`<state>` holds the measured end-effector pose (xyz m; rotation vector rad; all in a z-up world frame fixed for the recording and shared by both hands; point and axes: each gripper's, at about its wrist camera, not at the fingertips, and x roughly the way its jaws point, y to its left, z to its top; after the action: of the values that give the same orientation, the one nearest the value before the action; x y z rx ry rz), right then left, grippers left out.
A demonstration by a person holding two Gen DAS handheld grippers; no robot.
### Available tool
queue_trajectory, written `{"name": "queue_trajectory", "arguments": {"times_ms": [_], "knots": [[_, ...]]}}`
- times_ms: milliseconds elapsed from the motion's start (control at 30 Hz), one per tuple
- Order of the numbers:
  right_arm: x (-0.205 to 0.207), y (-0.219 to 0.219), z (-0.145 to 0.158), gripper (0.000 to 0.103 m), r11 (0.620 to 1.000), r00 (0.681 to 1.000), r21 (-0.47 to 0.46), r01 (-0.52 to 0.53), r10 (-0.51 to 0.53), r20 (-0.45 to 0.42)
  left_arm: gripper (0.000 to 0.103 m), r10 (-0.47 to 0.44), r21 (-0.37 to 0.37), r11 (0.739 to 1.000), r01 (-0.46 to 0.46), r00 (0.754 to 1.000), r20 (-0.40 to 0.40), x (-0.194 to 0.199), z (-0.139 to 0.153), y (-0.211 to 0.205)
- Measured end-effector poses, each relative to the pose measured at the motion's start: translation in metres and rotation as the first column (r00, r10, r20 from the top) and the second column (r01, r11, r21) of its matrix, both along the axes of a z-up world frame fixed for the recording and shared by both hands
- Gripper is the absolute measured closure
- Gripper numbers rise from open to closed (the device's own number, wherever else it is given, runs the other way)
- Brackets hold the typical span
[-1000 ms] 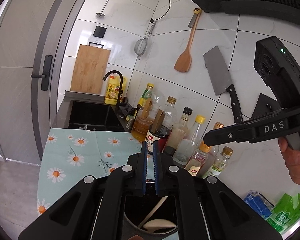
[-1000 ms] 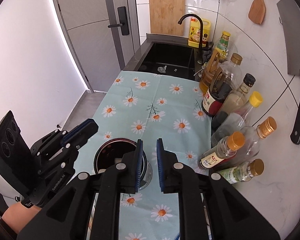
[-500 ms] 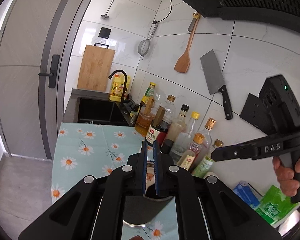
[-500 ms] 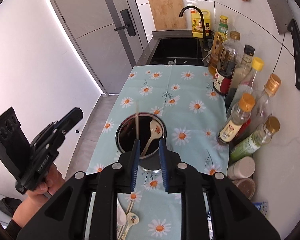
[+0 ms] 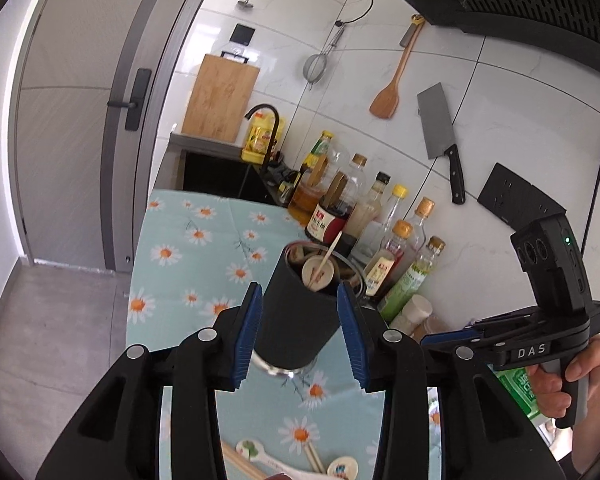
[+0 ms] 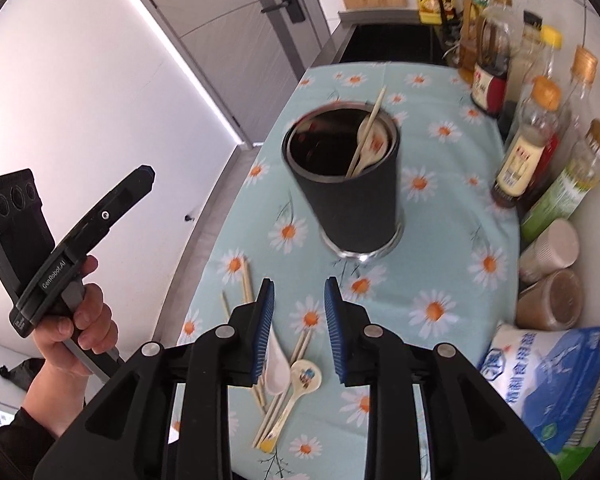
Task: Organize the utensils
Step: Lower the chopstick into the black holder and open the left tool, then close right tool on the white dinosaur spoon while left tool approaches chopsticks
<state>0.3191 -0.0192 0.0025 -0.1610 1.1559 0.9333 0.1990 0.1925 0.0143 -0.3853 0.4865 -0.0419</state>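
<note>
Both grippers have pulled back since the earlier pictures, so the black cup [image 5: 296, 320] now shows whole, standing upright on the daisy cloth [image 5: 188, 248]. Before, the left gripper [image 5: 300, 332] had its blue pads almost together right over the cup's mouth. Its jaws have just been opening, and in its own view the cup sits in the gap between the two pads [image 5: 247, 332]. The cup seems to stand further off on the cloth, not pinched by them. The side view from the other camera shows nothing in that gripper.

The right gripper [image 6: 298, 328] has also been opening its jaws. They stand a little apart with nothing held between them. Straight ahead of its fingers is the cup [image 6: 348, 184], and inside it lean a pale spoon [image 6: 370, 142] and one chopstick [image 6: 366, 136] that pokes up past the rim. Just under and behind the right fingers, loose on the cloth, lie a white spoon [image 6: 278, 364], a spoon with a cartoon picture [image 6: 300, 388] and some chopsticks [image 6: 278, 404]. One more chopstick [image 6: 247, 280] lies to the left of the fingers.

A row of bottles [image 6: 540, 136] stands off to the right of the cup, along the wall. A blue bag [image 6: 548, 380] lies near the right finger. Each gripper is held up by a hand [image 6: 76, 320].
</note>
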Motion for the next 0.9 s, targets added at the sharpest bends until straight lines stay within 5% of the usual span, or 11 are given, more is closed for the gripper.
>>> {"name": "queue_trajectory", "arguments": {"times_ms": [467,900], "knots": [[-0.037,0.041,-0.072,0.07,0.976,0.982,-0.132,-0.172,0.158,-0.107,0.065,0.054,-0.197,0.977,-0.086,0.985,-0.161,-0.064,-0.072,0.012],[-0.053,0.059,-0.132,0.07,0.91,0.939,-0.286,-0.299,0.228,-0.257,0.065,0.037,-0.319,0.937,-0.14,0.95,-0.31,-0.09,-0.136,0.007]]}}
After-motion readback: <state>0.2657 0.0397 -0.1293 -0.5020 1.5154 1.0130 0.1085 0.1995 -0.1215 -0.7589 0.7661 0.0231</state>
